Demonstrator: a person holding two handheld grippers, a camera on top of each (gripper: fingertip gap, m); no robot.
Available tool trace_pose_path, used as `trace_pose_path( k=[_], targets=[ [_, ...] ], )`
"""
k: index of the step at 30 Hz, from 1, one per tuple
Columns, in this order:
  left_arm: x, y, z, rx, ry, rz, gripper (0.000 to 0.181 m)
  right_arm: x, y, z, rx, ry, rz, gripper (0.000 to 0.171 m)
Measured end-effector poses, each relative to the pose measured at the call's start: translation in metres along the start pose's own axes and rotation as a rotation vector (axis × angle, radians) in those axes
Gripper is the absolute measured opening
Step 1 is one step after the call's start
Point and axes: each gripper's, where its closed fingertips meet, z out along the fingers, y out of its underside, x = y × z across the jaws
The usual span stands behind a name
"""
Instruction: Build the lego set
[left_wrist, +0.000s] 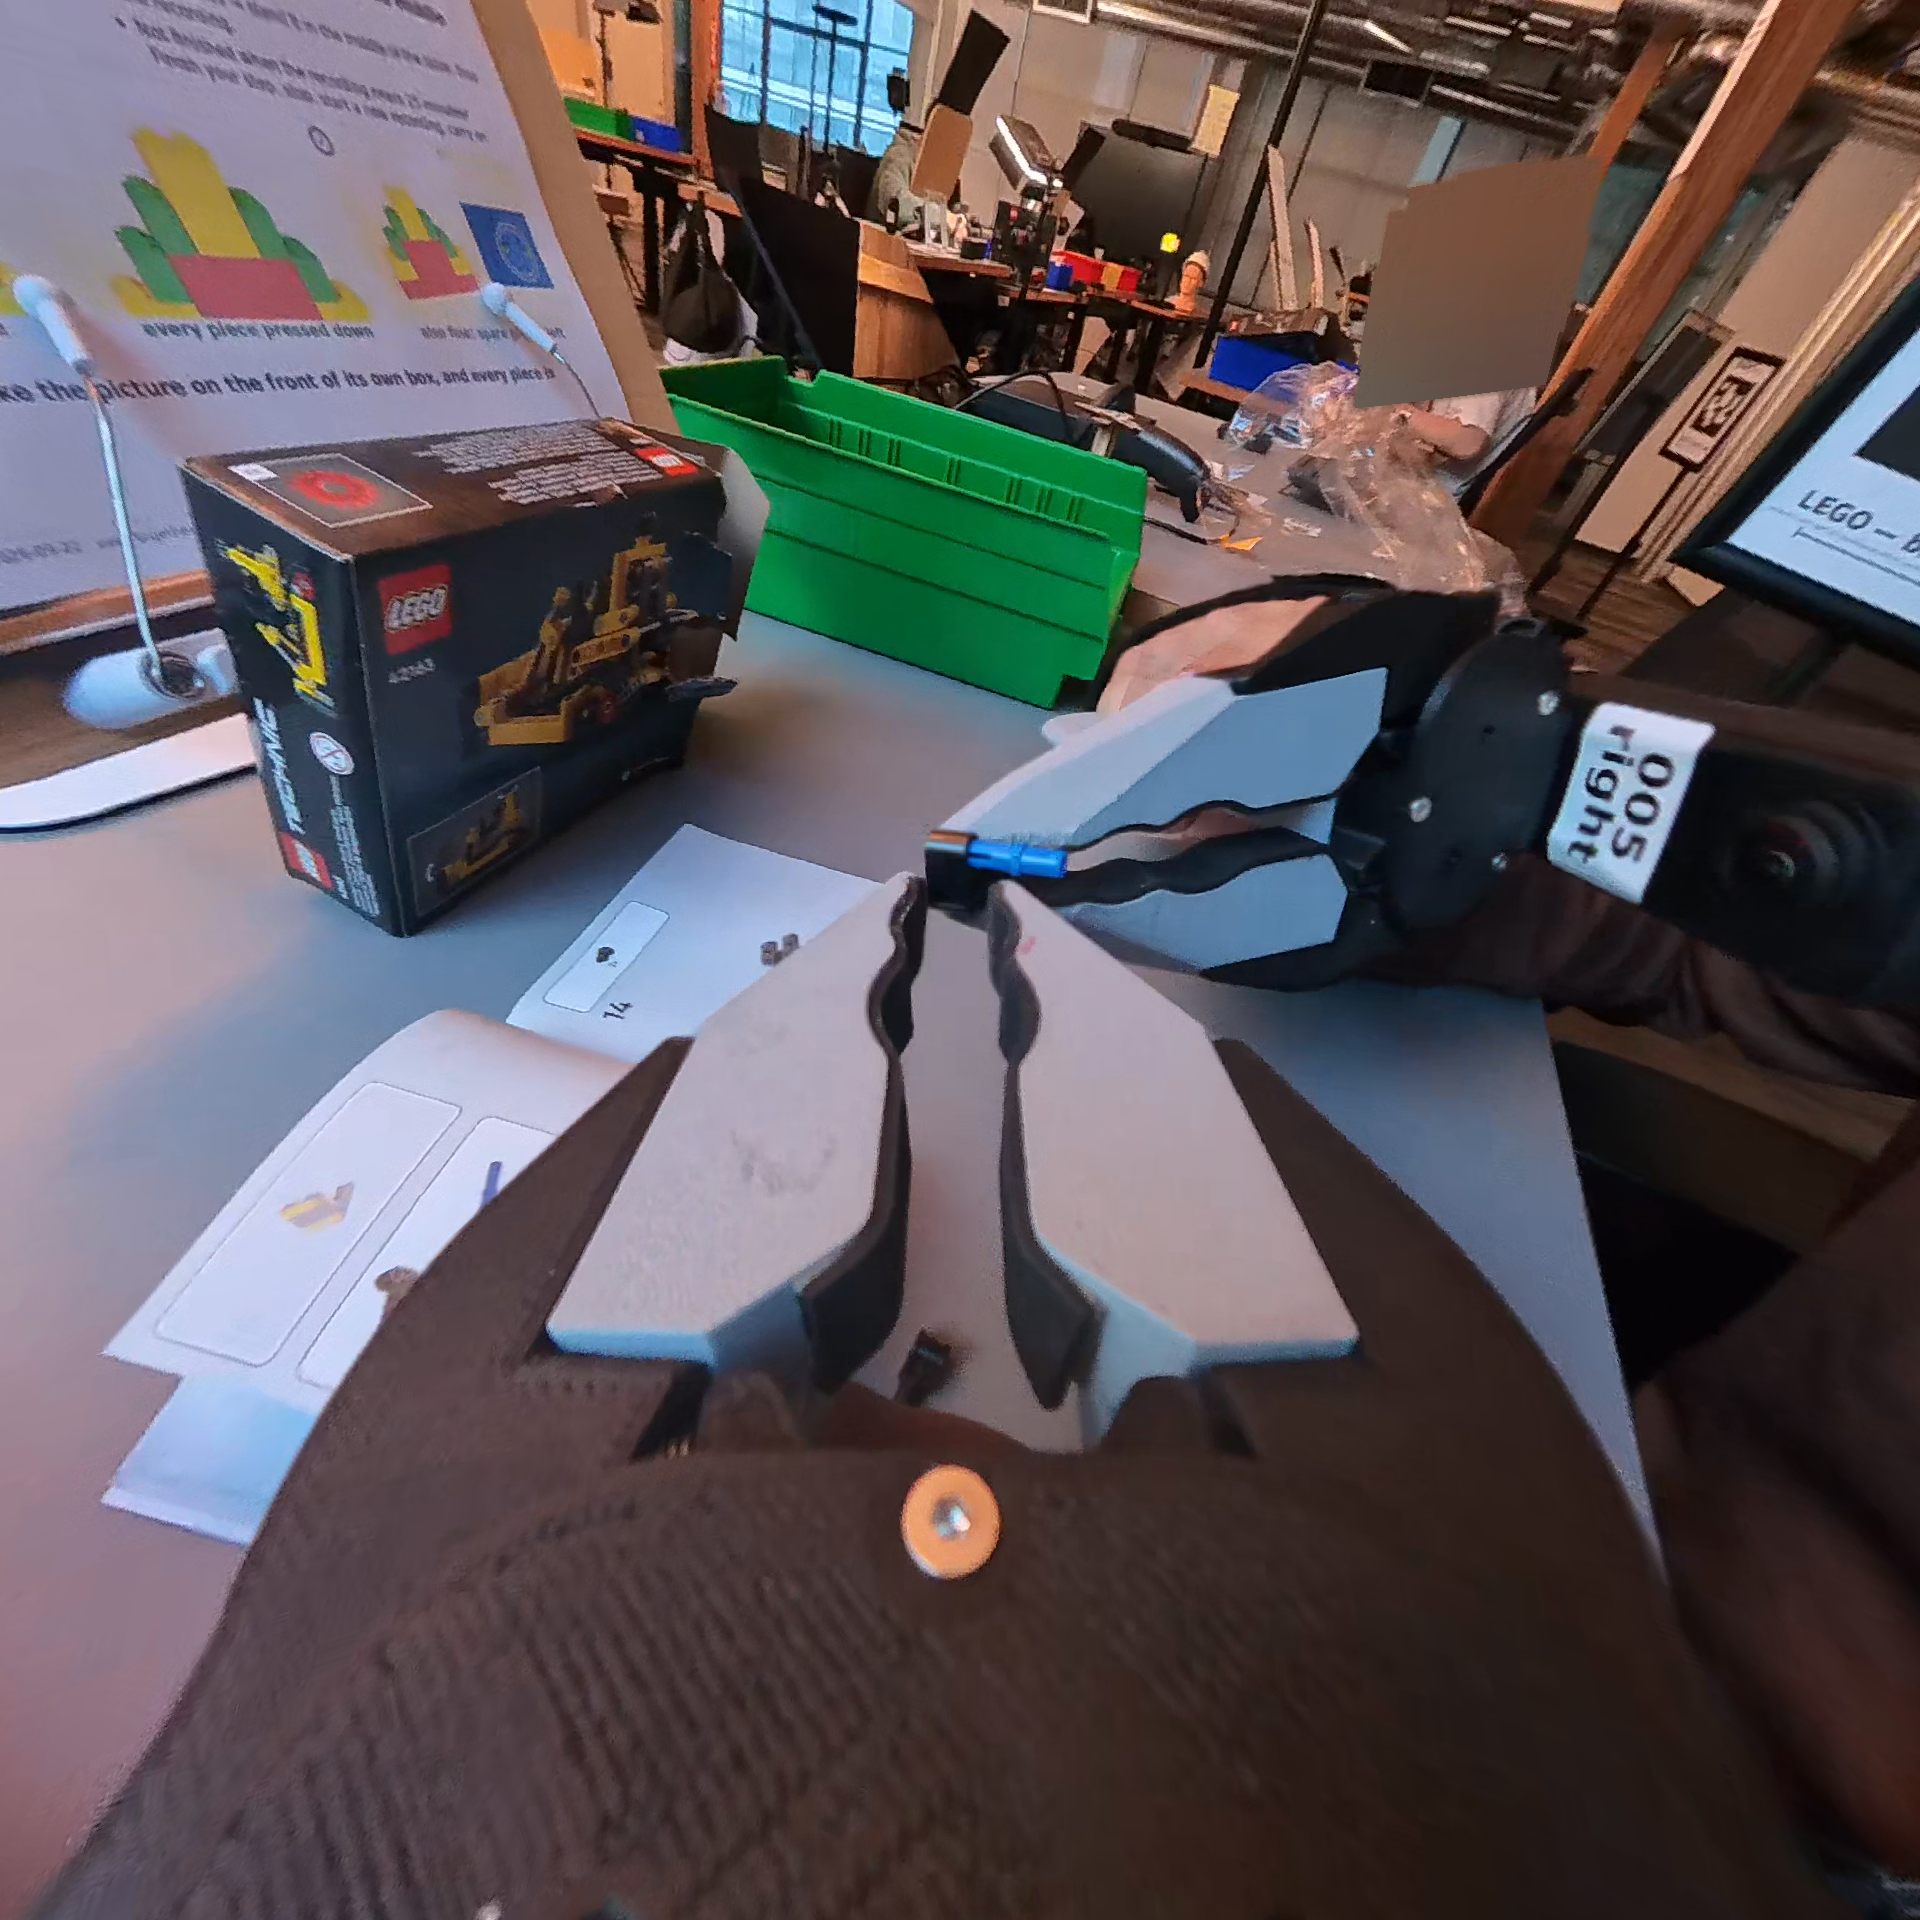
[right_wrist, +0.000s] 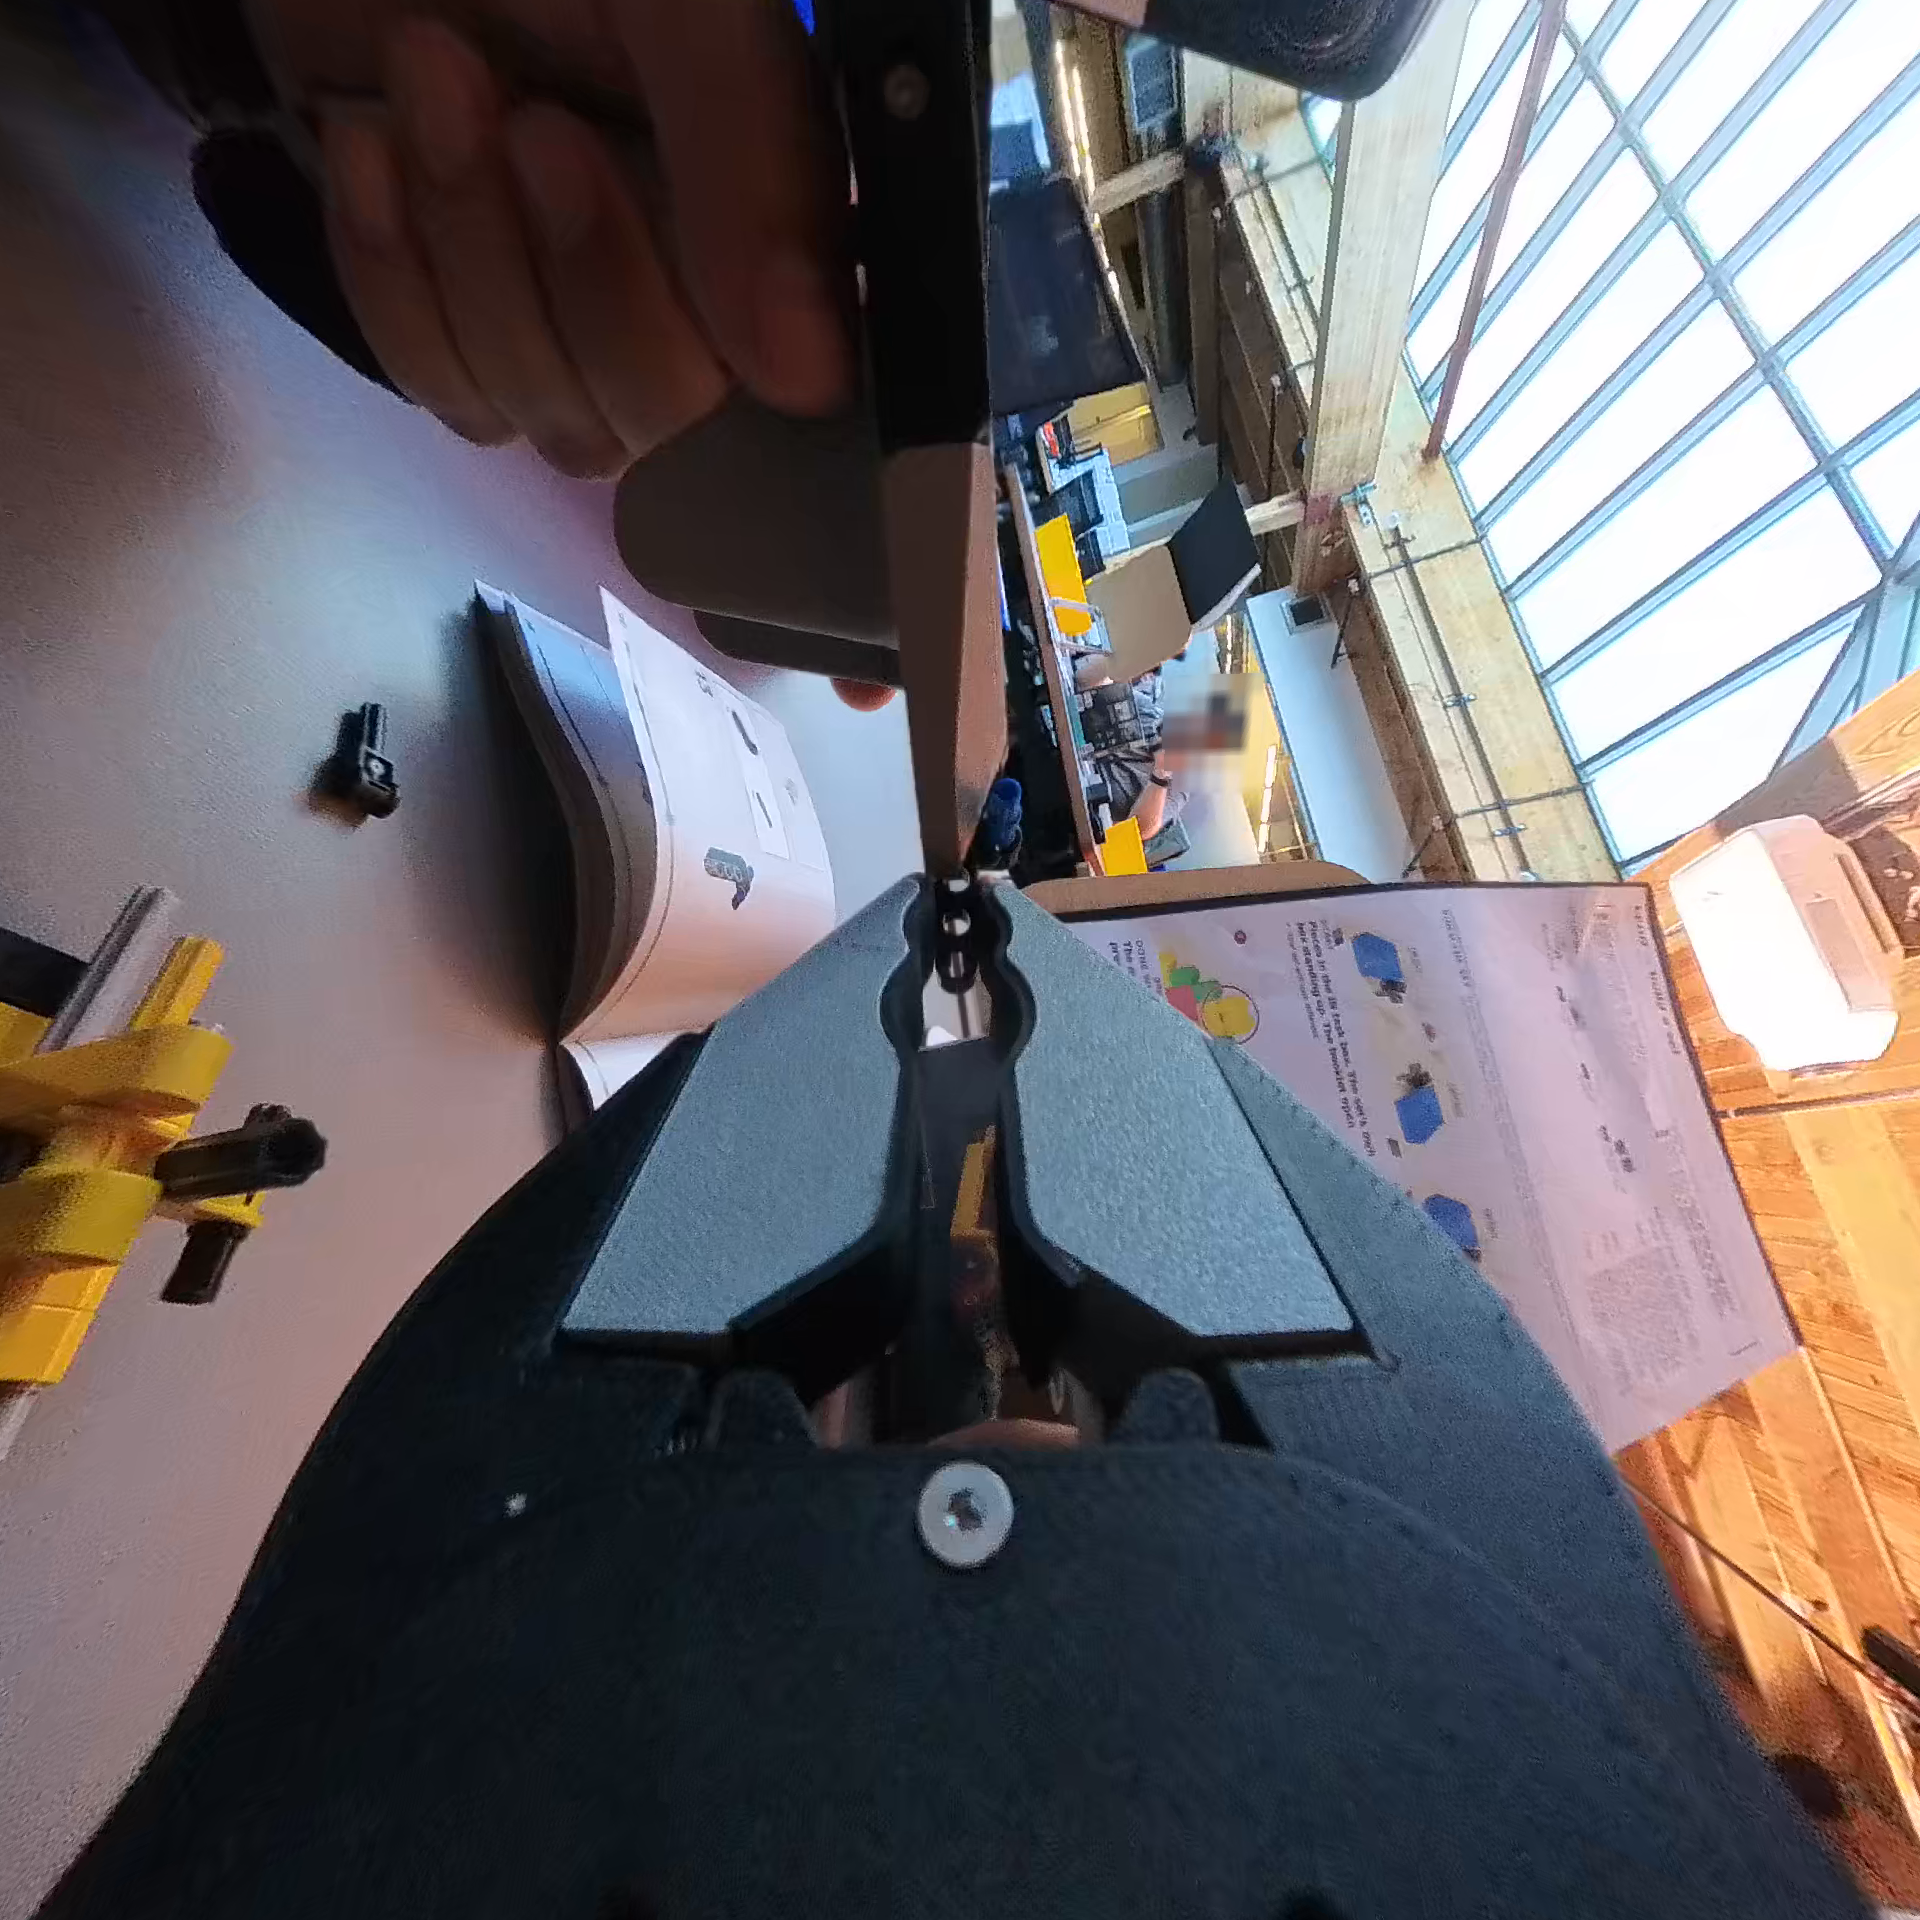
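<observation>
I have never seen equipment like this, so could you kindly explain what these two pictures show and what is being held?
No robot here: a person holds a two-finger claw in each hand, each carrying a camera looking along its fingers. The left view shows the left claw, open and empty, and the right claw opposite. The right view looks along the right claw, shut on a small black piece with a blue pin. On the grey table lie the set's box, an open instruction booklet, a green bin, a loose black piece and the partly built yellow model.

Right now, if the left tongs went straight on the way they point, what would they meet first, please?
Probably the small black piece with a blue pin held in the right tongs, just past the left tongs; depth is uncertain.
</observation>
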Motion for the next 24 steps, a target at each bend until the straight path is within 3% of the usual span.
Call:
trace_pose_path(
  k=[7, 15, 20, 24],
  targets=[
    [0.002, -0.001, -0.001, -0.007, -0.018, 0.106, 0.005, -0.001, -0.001, 0.000, 0.032, -0.038, 0.068, 0.006],
    [0.002, 0.006, 0.000, -0.054, -0.069, 0.337, 0.005, -0.016, -0.006, -0.018, 0.255, -0.506, 0.738, 0.041],
    [0.013, 0.006, -0.001, -0.049, -0.043, 0.436, 0.005, -0.008, -0.011, -0.027, 0.379, -0.612, 0.936, 0.035],
    [0.020, 0.009, 0.000, -0.050, -0.015, 0.469, 0.005, -0.006, -0.019, -0.030, 0.409, -0.603, 0.911, 0.027]
  ],
)
